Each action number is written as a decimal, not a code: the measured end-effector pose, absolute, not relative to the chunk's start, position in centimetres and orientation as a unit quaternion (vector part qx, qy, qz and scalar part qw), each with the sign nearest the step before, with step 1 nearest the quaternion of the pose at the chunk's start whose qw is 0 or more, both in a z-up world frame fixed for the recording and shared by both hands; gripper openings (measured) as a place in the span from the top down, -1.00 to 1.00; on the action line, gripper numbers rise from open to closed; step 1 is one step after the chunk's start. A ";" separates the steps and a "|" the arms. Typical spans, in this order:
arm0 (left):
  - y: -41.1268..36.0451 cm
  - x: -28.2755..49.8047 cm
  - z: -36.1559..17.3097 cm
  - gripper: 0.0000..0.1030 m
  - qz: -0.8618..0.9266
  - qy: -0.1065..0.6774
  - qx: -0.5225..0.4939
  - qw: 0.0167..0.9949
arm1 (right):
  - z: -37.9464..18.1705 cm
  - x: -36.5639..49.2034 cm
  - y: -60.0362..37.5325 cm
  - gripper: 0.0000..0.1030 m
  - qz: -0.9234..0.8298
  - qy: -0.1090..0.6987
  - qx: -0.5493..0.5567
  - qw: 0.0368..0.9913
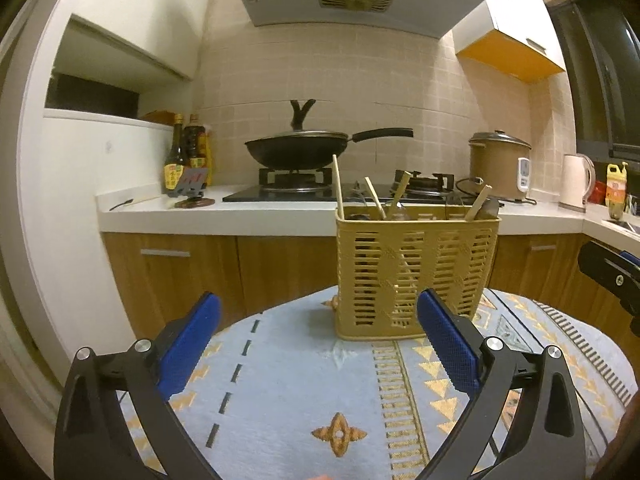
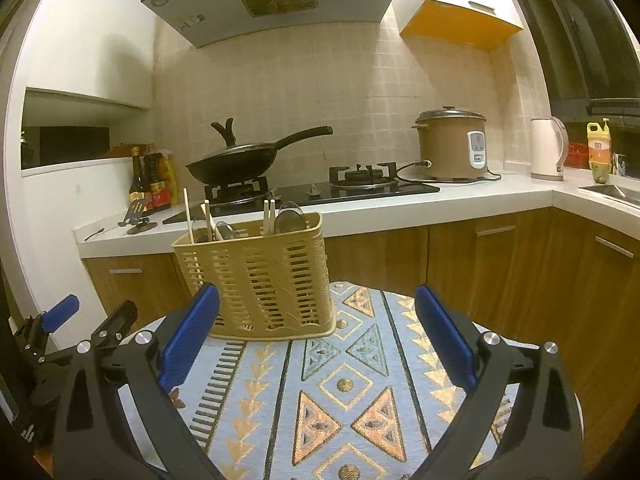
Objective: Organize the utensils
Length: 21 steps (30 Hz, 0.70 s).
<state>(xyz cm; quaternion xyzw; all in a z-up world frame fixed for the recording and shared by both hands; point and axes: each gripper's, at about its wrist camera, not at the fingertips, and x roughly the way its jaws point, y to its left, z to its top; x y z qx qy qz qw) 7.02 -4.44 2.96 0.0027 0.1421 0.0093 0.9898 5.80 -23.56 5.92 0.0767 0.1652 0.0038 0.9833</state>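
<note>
Kitchen backdrop here: wok on the stove and a rice cooker on the far counter, with a small round bench (image 1: 280,400) under a patterned blue cloth up close. Going left to right: the left claw (image 1: 318,344) hangs wide open over the cloth, gripping nothing. Straight ahead of it and a touch right stands the yellow slotted caddy (image 1: 416,276), upright on the far part of the bench, with chopsticks (image 1: 339,188) and spoons poking up out of it, long axes roughly vertical, some leaning. Further right, the right claw (image 2: 318,340) is also spread open and empty; from there the caddy sits ahead and to its left. Can't spot any loose utensil on the cloth. I'd guess the left claw is nearer.
</note>
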 end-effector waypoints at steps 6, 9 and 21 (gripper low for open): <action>-4.2 7.0 2.9 -0.85 0.012 0.144 -0.007 0.989 | 5.8 5.9 -23.2 -0.84 0.000 0.168 0.069 0.983; -3.9 7.0 2.9 -0.85 0.014 0.146 -0.014 0.989 | 5.6 6.0 -22.8 -0.84 -0.001 0.170 0.061 0.984; -3.4 7.2 3.0 -0.85 0.014 0.153 -0.019 0.988 | 5.2 6.4 -22.4 -0.84 -0.008 0.183 0.050 0.982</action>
